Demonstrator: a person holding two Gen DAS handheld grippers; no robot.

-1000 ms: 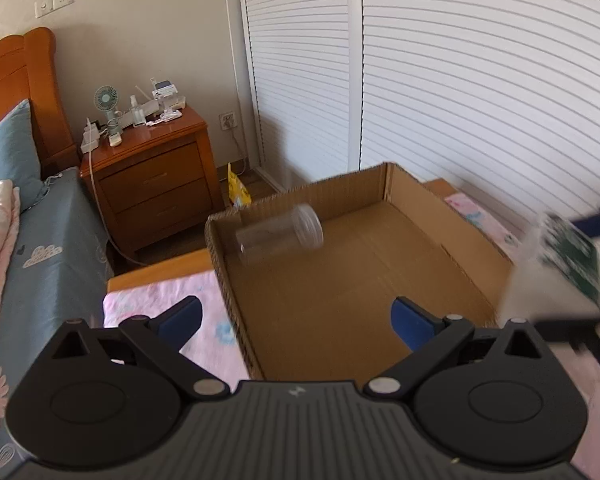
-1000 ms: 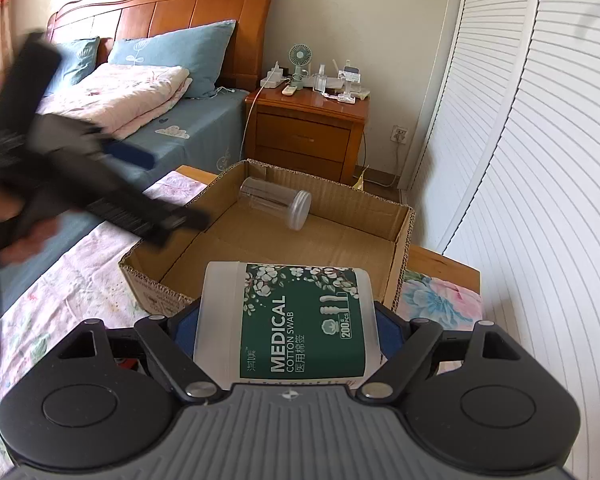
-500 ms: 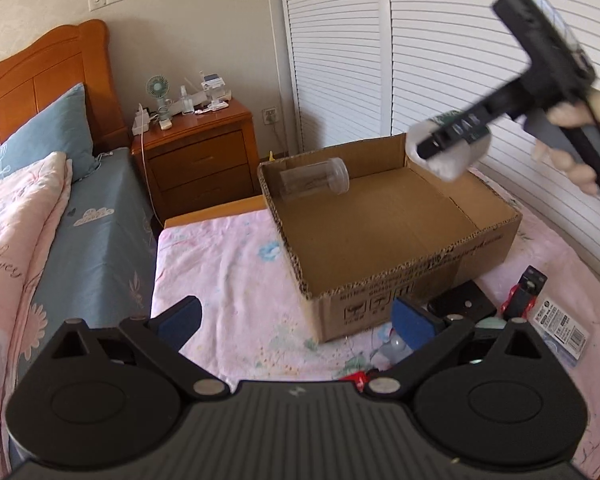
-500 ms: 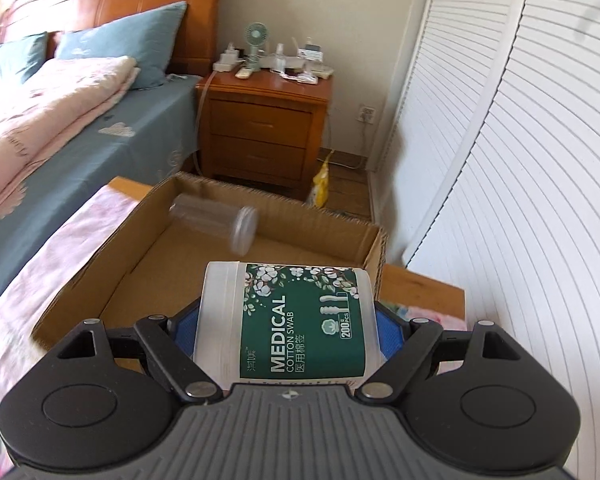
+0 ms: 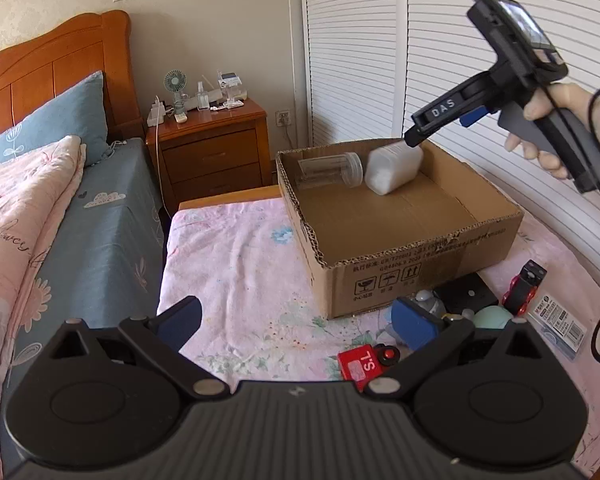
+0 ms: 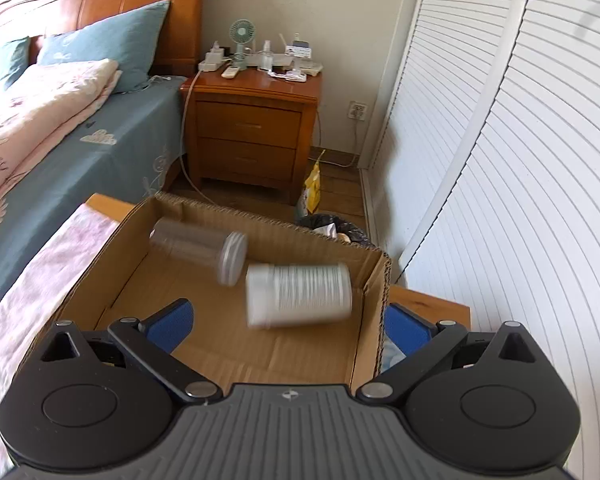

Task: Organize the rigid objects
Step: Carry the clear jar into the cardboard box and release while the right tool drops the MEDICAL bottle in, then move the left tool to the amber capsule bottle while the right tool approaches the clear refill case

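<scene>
1. Right gripper (image 6: 286,322): jaws spread wide with nothing between them, blue pads either side of the cardboard box's (image 6: 374,308) right wall, poised above the box's right part.
2. Just beyond those jaws, white cotton-swab tub (image 6: 300,294) on its side inside the box at the far right, blurred in the right wrist view (printed label unreadable there), lid end facing left.
3. Immediately left of the tub, clear plastic jar (image 6: 198,246) also on its side against the far wall, its ribbed lid pointing toward the tub; whether touching or merely beside, cannot tell.
4. Left gripper (image 5: 296,318): jaws likewise parted and holding nothing, low over the pink floral cloth (image 5: 236,256) on the bench, near side of the box.
5. From the left wrist view, right gripper (image 5: 444,122) seen from outside, held by a hand (image 5: 556,128), tip just above the tub (image 5: 392,168) and the jar (image 5: 328,166) in the box's (image 5: 412,256) far corner region.
6. On the cloth just near the box: a red item marked "S.L" (image 5: 360,362), a red toy car (image 5: 522,286), a flat black piece (image 5: 466,292), a pale green rounded thing (image 5: 494,316) and a labelled packet (image 5: 560,320) (several partly hidden behind the right-hand pad).
7. Farther out: bed (image 5: 100,216) with blue sheet and pink quilt at left, wooden nightstand (image 5: 216,148) carrying a small fan (image 5: 175,82) at the far wall, white louvred doors (image 5: 380,48) at right.
</scene>
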